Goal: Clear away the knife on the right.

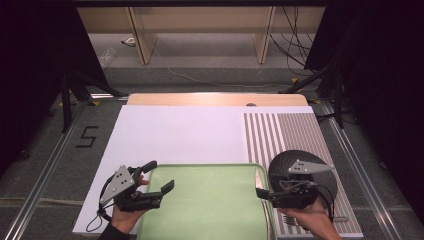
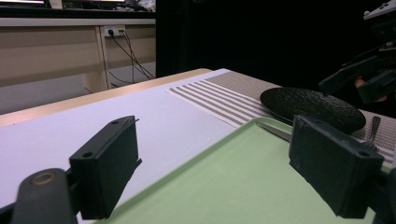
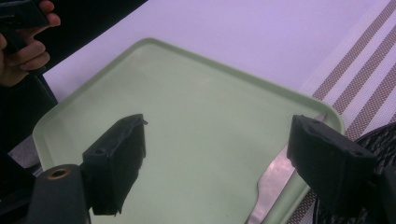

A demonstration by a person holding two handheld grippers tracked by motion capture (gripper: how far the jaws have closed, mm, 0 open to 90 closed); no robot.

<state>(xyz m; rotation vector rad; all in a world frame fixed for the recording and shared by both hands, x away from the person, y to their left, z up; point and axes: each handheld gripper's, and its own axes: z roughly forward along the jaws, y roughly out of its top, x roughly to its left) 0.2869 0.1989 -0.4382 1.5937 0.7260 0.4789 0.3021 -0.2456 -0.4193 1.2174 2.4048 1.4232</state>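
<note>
A: L gripper [image 1: 159,176] first. Jaws?

B: Spread wide, nothing btwn them. In the left gripper view the two pads straddle the near-left corner of the green tray [image 2: 224,182], one pad over the white board [image 2: 154,112], the other over the tray's inside. Looks lined up to take the rim, but not on it yet.

A: And the R gripper [image 1: 262,192]?

B: Also spread, nothing pinched. Right gripper view looks across the tray [image 3: 154,46] w/ one pad over its floor and the other out by the right rim. A flat metal utensil [image 3: 275,175], prob a knife, lies along that rim just under the outer pad. Can't tell if pad and metal touch.

A: So the utensil's where exactly?

B: On the tray's right edge [image 1: 259,176], blade running fwd, next to the striped placemat [image 1: 295,130]. Black round plate [image 1: 290,167] sits on that mat, just right of the gripper.

A: Why hands on both sides?

B: My guess: each gripper set at opposite edges, either to steady the tray or work the utensil at the rim. Tray itself is bare otherwise.
</note>
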